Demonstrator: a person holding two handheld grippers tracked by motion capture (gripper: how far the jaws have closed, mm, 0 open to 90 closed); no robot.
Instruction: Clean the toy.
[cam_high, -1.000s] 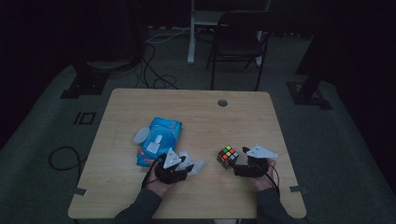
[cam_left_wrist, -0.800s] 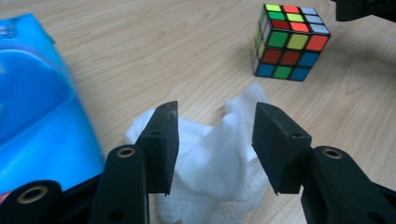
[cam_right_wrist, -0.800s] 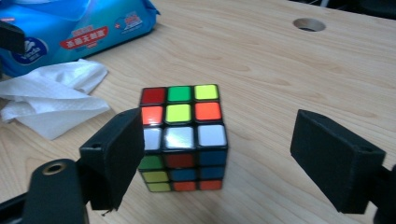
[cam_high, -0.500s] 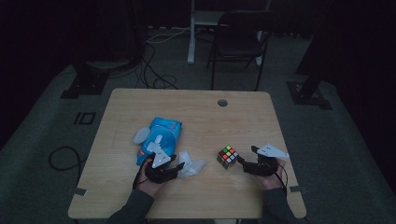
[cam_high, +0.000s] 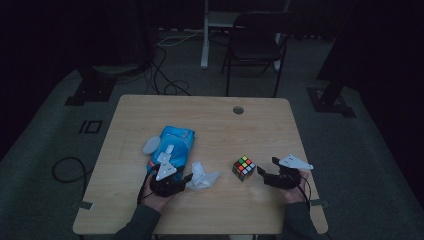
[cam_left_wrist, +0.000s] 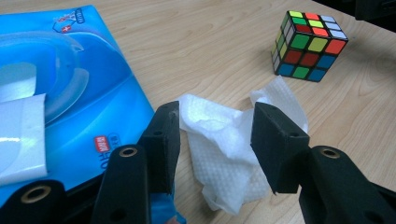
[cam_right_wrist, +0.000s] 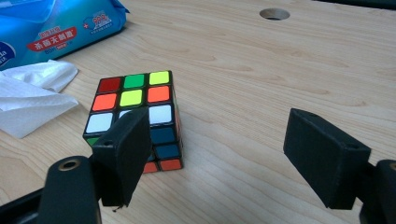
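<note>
A crumpled white wipe (cam_high: 202, 178) lies on the wooden table (cam_high: 215, 125) just right of my left gripper (cam_high: 182, 181). In the left gripper view the wipe (cam_left_wrist: 224, 149) rests between the tips of that gripper (cam_left_wrist: 215, 121), whose jaws stand apart without pressing it. A scrambled colour cube (cam_high: 243, 168) stands at mid-table. My right gripper (cam_high: 267, 168) is just right of it, open, and its jaws have just been closing a little. In the right gripper view the cube (cam_right_wrist: 133, 100) sits ahead of the left jaw of the right gripper (cam_right_wrist: 219, 126), with bare table between the jaws.
A blue wipes pack (cam_high: 172, 145) with its white lid flap open lies behind my left gripper, also seen as the pack (cam_left_wrist: 60, 93). A round cable hole (cam_high: 238, 109) is near the table's far edge. A chair (cam_high: 255, 45) and floor cables stand beyond the table.
My left gripper has drawn back to the left, leaving the wipe on the table. My right gripper has backed off to the right of the cube, which stays put.
</note>
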